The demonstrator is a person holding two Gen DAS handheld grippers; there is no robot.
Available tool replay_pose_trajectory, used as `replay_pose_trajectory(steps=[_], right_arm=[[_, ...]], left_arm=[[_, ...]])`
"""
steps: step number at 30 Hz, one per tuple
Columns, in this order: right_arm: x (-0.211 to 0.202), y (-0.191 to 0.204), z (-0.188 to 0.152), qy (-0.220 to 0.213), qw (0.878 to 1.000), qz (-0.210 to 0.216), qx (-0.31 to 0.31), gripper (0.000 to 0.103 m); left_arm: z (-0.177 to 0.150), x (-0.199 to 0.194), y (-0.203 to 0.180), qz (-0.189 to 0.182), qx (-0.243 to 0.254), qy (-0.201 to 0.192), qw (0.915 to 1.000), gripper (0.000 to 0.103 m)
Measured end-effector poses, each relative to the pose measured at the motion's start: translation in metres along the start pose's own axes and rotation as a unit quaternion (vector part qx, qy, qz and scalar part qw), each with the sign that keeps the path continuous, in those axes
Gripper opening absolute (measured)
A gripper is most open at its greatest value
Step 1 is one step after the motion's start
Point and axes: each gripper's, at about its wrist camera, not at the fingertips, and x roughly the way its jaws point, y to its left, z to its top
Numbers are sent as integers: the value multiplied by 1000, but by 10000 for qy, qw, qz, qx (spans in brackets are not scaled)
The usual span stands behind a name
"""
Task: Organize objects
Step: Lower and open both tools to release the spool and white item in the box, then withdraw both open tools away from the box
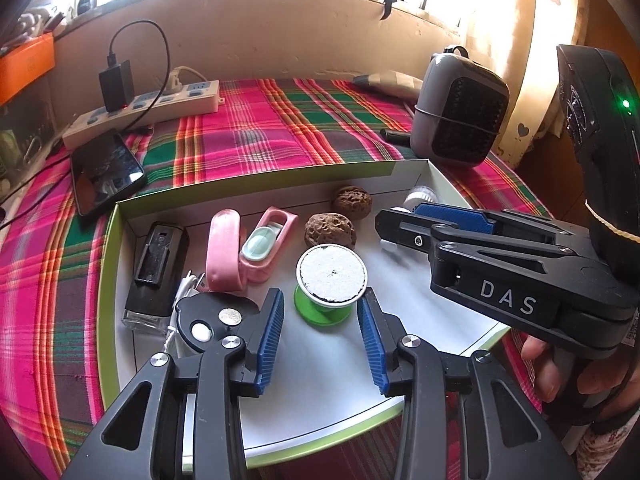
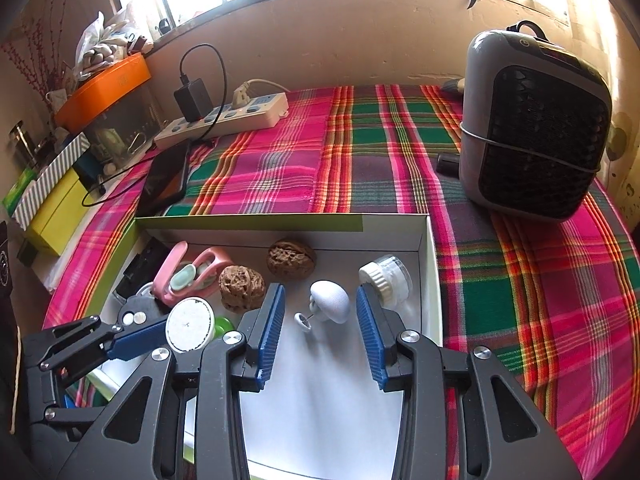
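Green-rimmed and white inside, a shallow cardboard box [image 1: 108, 240] lies on a plaid pink, green and orange tablecloth [image 1: 260, 128] and holds the small objects. The left gripper [image 1: 322, 334] hovers low over the box floor with its blue-padded fingers [image 1: 272, 332] spread apart, empty, just short of a round white-topped disc on a green base [image 1: 331, 276]. Beyond the disc sit two walnuts [image 1: 330, 229], one behind the other, and to their left a pink case [image 1: 224, 254] leans against a pink holder with a pale green insert [image 1: 262, 246]. A black rectangular device [image 1: 158, 264] lies along the left wall of the box, with a white cable [image 1: 182, 292] beside it.

The right gripper [image 2: 320, 328] also stands open, gripping nothing, over the right part of the box. Between its pads, farther ahead, rests a white mushroom-shaped object [image 2: 330, 300] with a small white ring [image 2: 303, 322] just beside it. A small clear jar with a white ribbed lid [image 2: 386, 280] lies on its side near the right wall.

Outside the box, a grey portable heater [image 2: 536, 128] stands on the cloth, a smartphone [image 1: 106, 172] lies near the far-left corner, and a white power strip [image 1: 140, 112] carries a black charger [image 1: 116, 84].
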Motion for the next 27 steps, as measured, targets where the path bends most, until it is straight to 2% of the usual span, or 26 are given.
replay_pose_trajectory(steps=[19, 27], right_arm=[[-36, 13, -11, -256, 9996, -65, -74, 40], [-60, 17, -28, -379, 9992, -74, -97, 40]], left_arm=[[-14, -35, -7, 268, -91, -225, 9993, 37], [-32, -57, -14, 528, -175, -315, 9980, 37]])
